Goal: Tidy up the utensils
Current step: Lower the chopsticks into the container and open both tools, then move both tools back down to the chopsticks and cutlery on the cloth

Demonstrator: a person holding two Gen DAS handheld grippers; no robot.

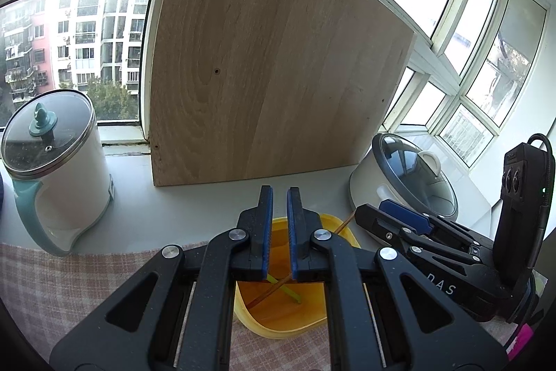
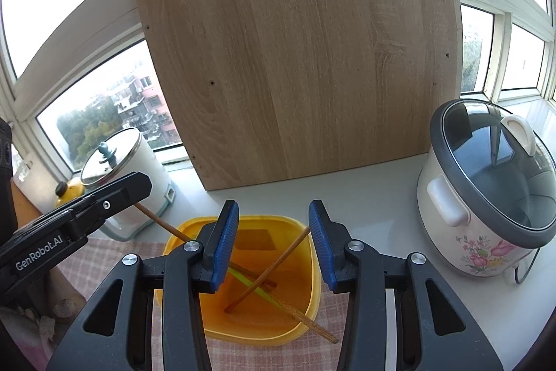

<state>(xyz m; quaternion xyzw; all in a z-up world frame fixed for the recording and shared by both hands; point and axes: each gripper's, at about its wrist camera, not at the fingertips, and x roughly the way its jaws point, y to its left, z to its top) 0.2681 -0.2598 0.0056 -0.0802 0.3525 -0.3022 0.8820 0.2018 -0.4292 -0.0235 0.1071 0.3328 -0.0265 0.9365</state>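
Observation:
A yellow plastic container stands on a checked cloth below both grippers; it also shows in the left wrist view. Inside lie two brown wooden chopsticks crossing each other and a yellow-green stick. One chopstick's handle runs up left under my left gripper. My left gripper is nearly closed with a narrow gap and hovers over the container; the frames do not show whether it pinches anything. My right gripper is open and empty above the container; it shows at the right in the left wrist view.
A wooden board leans upright against the window behind the container. A white kettle with a teal handle stands at the left. A flowered rice cooker with a glass lid stands at the right. A small yellow pot sits behind the kettle.

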